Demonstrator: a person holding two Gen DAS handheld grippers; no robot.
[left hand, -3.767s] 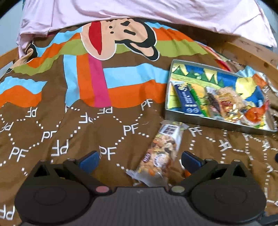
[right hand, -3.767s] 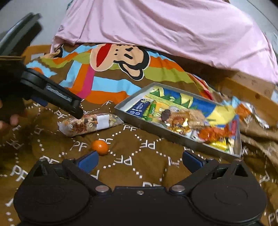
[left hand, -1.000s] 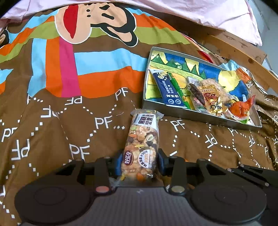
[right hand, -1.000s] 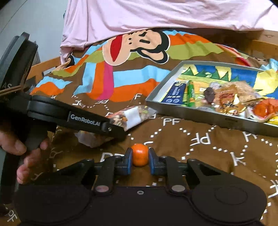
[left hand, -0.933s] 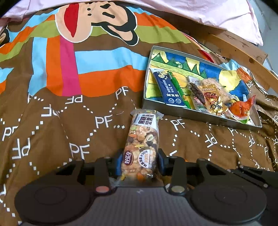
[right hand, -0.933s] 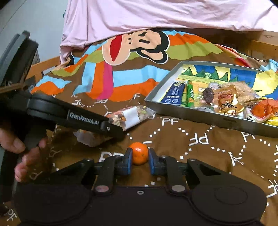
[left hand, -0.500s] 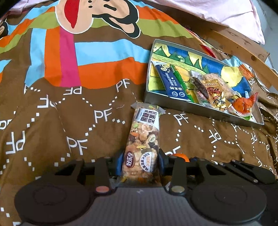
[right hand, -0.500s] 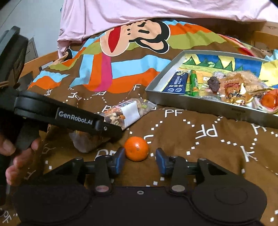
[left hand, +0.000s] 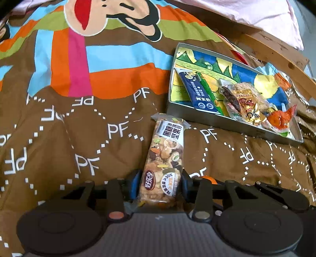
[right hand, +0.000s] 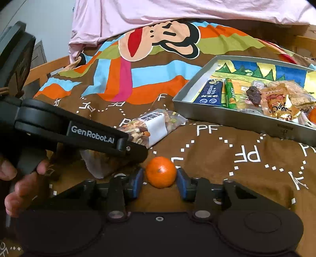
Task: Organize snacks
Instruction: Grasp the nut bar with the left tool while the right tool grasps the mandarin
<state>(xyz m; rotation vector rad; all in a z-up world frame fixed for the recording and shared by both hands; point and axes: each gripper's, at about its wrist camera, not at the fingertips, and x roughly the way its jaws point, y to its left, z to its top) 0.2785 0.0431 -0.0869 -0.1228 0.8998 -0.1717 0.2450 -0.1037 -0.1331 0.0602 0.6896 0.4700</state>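
Between left gripper (left hand: 159, 184) jaws, one pinched nut bar (left hand: 165, 158); right gripper (right hand: 160, 181) jaws apart around one mandarin (right hand: 161, 172).

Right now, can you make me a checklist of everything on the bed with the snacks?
Surface: brown patterned bedspread, rumpled.
Job's things: nut bar lying short of the metal tray; tangerine on the bedspread; blue packet and other wrapped snacks inside the tray.
Clutter: loose wrappers past the tray's far corner.
Grippers: left gripper, jaws shut on the nut bar's near end; right gripper, jaws close on either side of the tangerine, contact too close to call.
Cables: nothing seen.
Surroundings: pink sheet behind; wooden bed frame.
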